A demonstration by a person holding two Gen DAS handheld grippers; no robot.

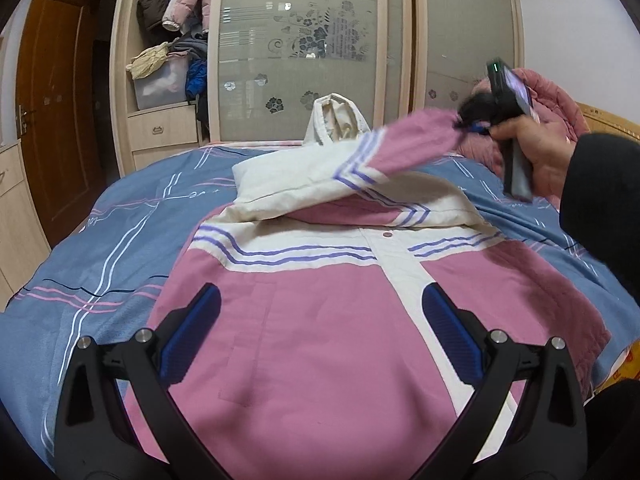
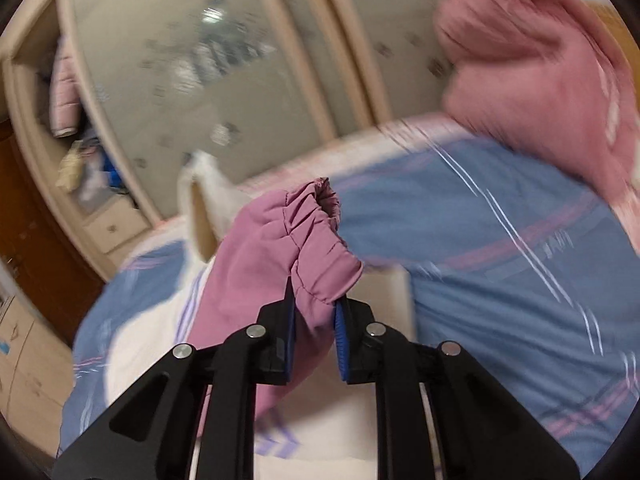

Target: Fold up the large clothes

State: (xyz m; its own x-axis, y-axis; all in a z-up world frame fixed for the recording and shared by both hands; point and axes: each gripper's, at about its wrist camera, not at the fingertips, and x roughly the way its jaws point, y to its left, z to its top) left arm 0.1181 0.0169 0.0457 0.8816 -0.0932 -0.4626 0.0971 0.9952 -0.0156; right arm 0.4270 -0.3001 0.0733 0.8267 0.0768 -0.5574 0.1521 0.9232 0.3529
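A pink and white padded jacket (image 1: pixel 312 320) with purple stripes lies spread on the bed, its white hood (image 1: pixel 336 120) standing up at the far end. My left gripper (image 1: pixel 320 312) is open and empty, just above the jacket's pink front. My right gripper (image 2: pixel 316 304) is shut on the jacket's pink sleeve cuff (image 2: pixel 316 236) and holds the sleeve (image 1: pixel 400 144) lifted above the jacket's chest. The right gripper also shows in the left wrist view (image 1: pixel 476 126), held by a hand. The right wrist view is blurred.
The bed carries a blue sheet (image 1: pixel 100 248) with pink and white lines. A pink quilt (image 2: pixel 540 72) is bunched at the far right. A wardrobe (image 1: pixel 300 40) with frosted sliding doors stands behind the bed, with a wooden door (image 1: pixel 52 100) to its left.
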